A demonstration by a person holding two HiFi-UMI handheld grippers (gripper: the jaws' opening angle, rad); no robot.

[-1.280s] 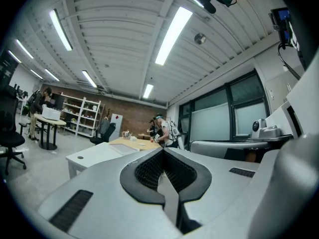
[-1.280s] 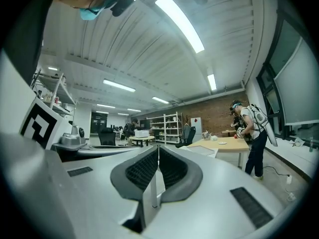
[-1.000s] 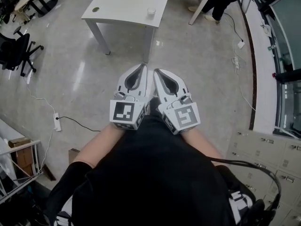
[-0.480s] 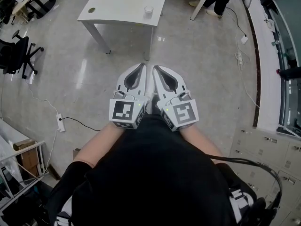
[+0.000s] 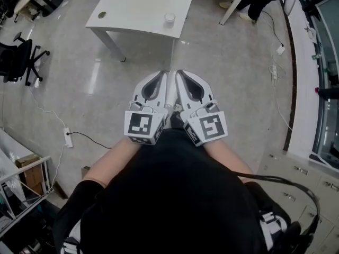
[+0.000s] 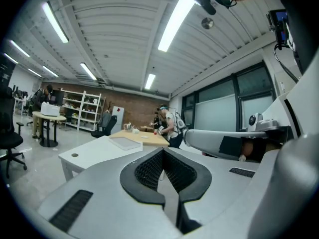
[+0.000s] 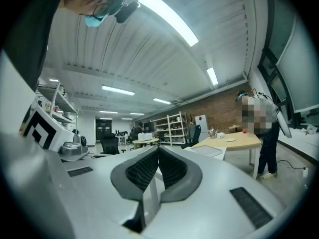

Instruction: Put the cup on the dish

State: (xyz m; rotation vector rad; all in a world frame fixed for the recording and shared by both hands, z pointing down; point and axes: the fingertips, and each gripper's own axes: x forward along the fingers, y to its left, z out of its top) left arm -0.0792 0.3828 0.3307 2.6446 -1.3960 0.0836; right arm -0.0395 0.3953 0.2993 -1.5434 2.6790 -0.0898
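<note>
Well ahead of both claw tips, out across open floor point(image 5: 228, 62), the cup point(image 5: 169, 19) is sitting upright on the white bench point(image 5: 132, 9), near its closer edge, and nobody is touching it. The left claw point(image 5: 161, 78) and the right claw point(image 5: 180, 77) are hanging side by side, close against the person's body, tips pointing toward that bench. Both are pressed together: the left gripper view is showing ribbed pads meeting with nothing between them, and the right gripper view is showing the same, empty. So the job is looking barely begun. Nothing is being gripped, nothing is being carried. As for the dish, a flat pale tray-like thing point(image 6: 124, 143) is lying on the bench beyond the cup from the claws, and I'm judging that may be it, though I cannot tell for sure. What is remaining, by my reading: closing the gap to the bench, spreading one claw, taking the cup, and setting it down on the dish.
</note>
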